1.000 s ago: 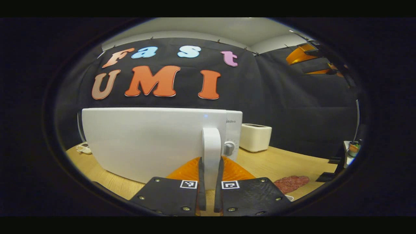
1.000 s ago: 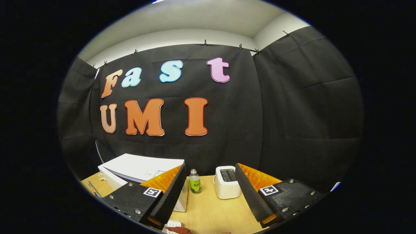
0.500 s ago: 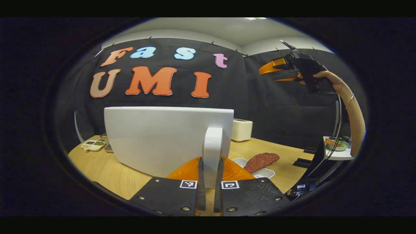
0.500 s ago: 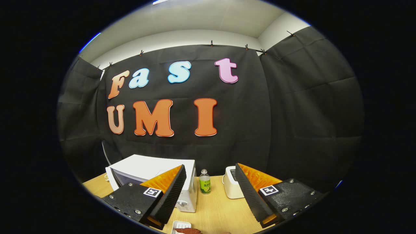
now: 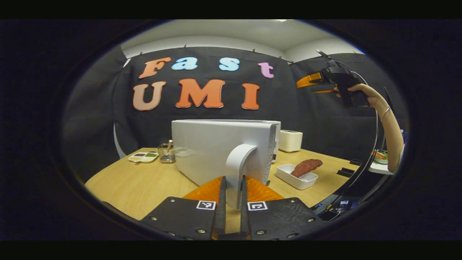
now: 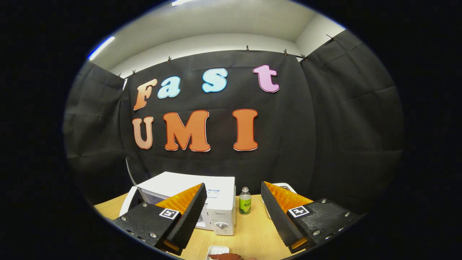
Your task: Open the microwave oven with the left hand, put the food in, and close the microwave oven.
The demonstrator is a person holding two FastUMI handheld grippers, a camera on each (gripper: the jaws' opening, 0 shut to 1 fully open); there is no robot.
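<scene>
Left gripper (image 5: 231, 191): we see its two fingers pressed on either side of the handle (image 5: 238, 166), clamped on it, in the left gripper view.
Handle: a white curved bar on the outer face of the door (image 5: 216, 148), at the door's free edge.
Door: we see it swung out from the microwave (image 6: 213, 202); in the left gripper view its outer face is turned toward us, and in the right gripper view it stands angled off the microwave's left front.
Microwave: white, on the wooden table (image 5: 137, 184), with a dial (image 6: 221, 225) low on its front panel, right of the open cavity.
Food (image 5: 306, 167): a reddish-brown piece lying in a white tray (image 5: 294, 177), on the table just right of the microwave and outside it; in the right gripper view we see it just in front of the microwave.
Right gripper (image 6: 234, 216): we see its jaws wide apart with nothing between them, raised well above the microwave; in the left gripper view it is up to the right of the microwave, held by a hand (image 5: 362, 92).
Bottle (image 6: 245, 206): green label, upright just right of the microwave.
Toaster (image 5: 290, 140): white, right of the microwave and behind the tray.
Paint palette (image 5: 143, 156): left of the microwave.
Wire basket (image 5: 166, 153): between the palette and the microwave.
</scene>
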